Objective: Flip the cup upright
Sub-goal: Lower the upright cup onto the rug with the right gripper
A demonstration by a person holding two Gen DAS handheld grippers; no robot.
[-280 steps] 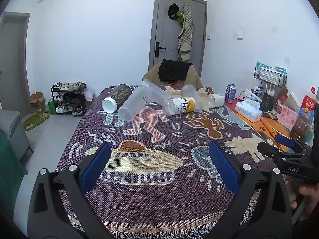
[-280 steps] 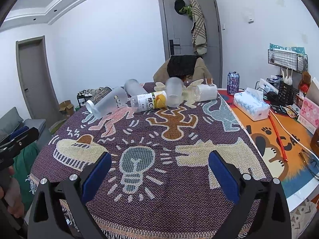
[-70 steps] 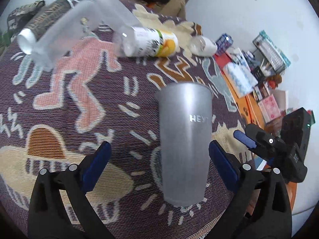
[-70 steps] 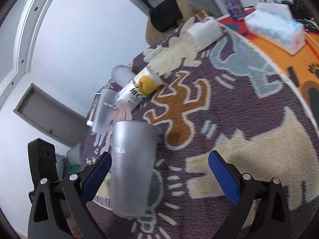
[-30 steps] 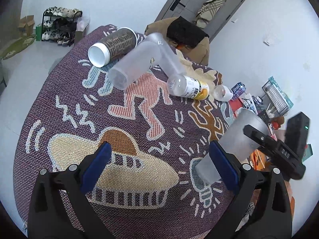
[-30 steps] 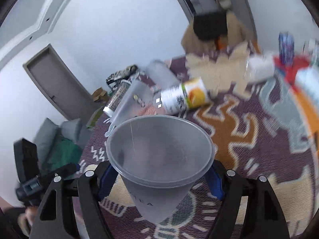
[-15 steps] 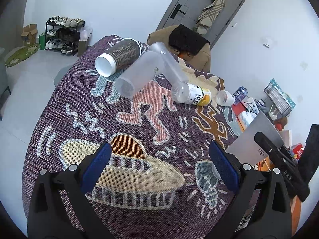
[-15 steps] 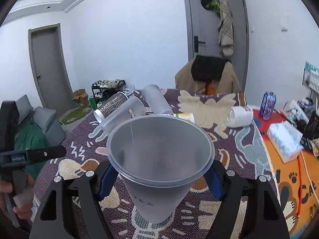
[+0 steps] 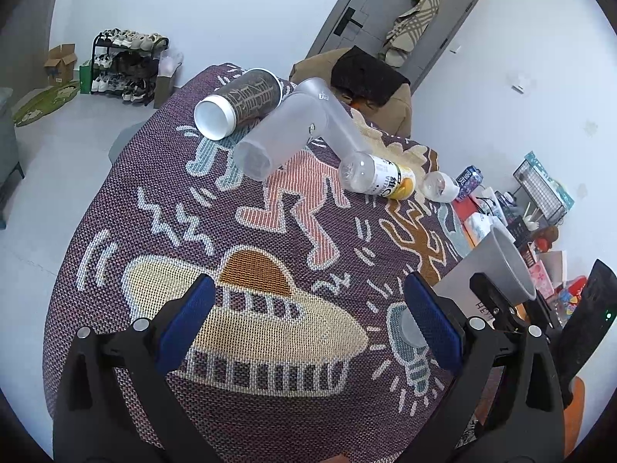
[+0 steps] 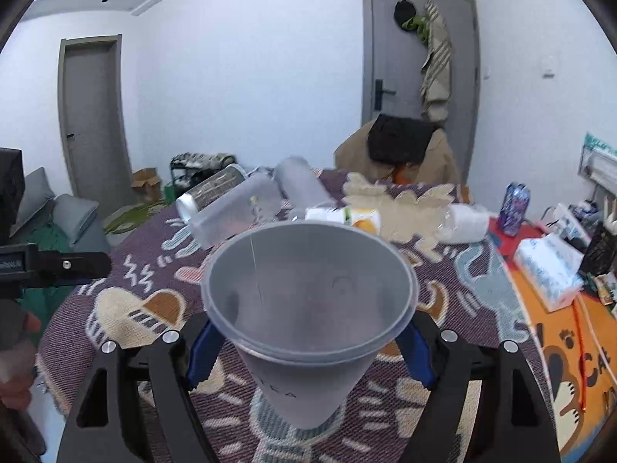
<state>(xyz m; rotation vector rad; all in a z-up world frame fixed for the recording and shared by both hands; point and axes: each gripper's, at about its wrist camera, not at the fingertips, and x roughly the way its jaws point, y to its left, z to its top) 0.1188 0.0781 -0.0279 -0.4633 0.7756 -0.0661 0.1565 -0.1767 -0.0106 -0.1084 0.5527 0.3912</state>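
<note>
The right tool (image 10: pixel 308 351) is clamped on the frosted cup (image 10: pixel 308 308), its blue pads pressed against the cup's two sides just below the rim. The cup's mouth faces the camera and slightly upward; its narrow base points down toward the woven cloth (image 10: pixel 482 281) on the counter, over a light-bulb pattern. In the left wrist view the same cup (image 9: pixel 497 270) leans, mouth up and away to the right, base low near the cloth. Whether the base already touches cannot be told.

The left tool (image 9: pixel 308 320) hangs open and empty over the saucer pattern, with the cup just beside its right finger, so the right hand is the one that matters here.

The cup's long axis runs from base at the cloth up to the rim, tilted rather than plumb. The coming move likely turns on that tilt: bring the axis vertical and settle the base flat before letting go.

Far behind lie other tumblers (image 9: pixel 270 142) and a bottle (image 9: pixel 378 177), well apart.
</note>
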